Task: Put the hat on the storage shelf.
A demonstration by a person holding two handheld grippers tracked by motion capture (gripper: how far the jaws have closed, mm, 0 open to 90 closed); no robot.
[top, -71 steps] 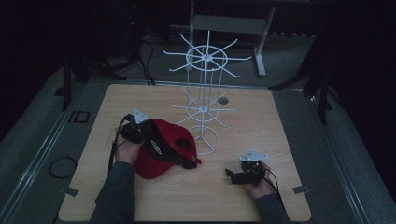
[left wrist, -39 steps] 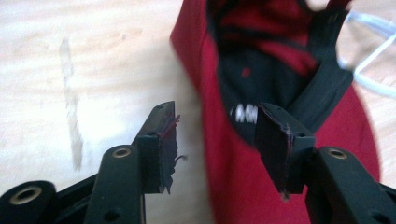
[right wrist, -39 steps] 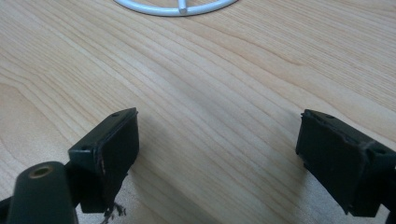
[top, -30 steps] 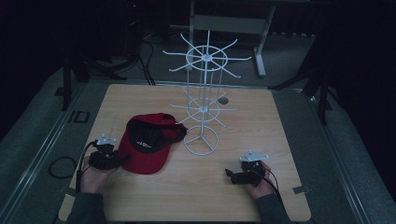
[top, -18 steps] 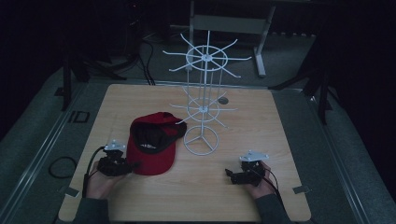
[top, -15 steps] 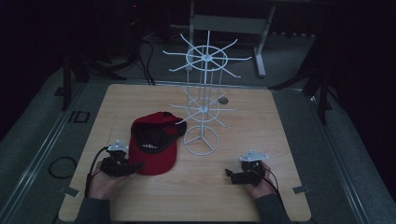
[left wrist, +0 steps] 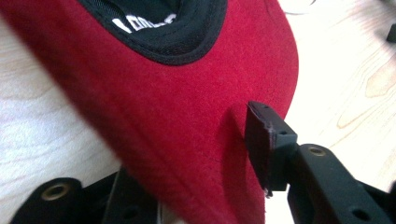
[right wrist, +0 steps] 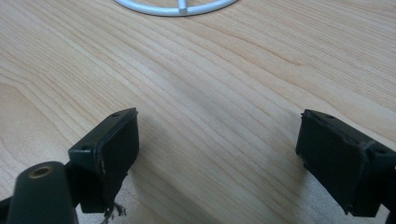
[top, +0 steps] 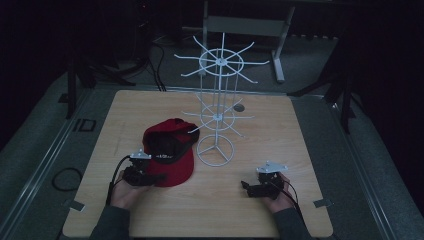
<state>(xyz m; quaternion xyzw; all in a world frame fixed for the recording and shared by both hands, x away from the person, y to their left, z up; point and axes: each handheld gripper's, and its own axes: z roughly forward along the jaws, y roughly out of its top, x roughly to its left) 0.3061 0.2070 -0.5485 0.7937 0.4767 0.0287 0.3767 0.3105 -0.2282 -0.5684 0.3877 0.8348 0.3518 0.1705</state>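
A red cap [top: 170, 150] with a black inside lies on the wooden table [top: 280, 135], brim toward the near side. My left gripper [top: 154, 177] is at the brim's near edge. In the left gripper view the red brim [left wrist: 177, 121] runs between the jaws of my left gripper [left wrist: 198, 158]: one black pad [left wrist: 264, 144] stands off its right side and the other jaw is hidden under the felt. The jaws look spread, not pressed. My right gripper [top: 246, 186] rests open on the table at the near right, and in its own view the right gripper [right wrist: 217, 144] has bare wood between its jaws.
A white wire display rack [top: 216, 100] with hooked arms stands mid-table, its ring base [top: 215, 150] just right of the cap and also ahead of the right gripper as the ring base [right wrist: 177, 7]. A small dark disc [top: 239, 107] lies behind the rack. Black cables trail from both grippers.
The left gripper let go of the cap, which settled on the table, drew back to the near left, then slid right until the brim sits between its jaws. The right gripper stayed still.
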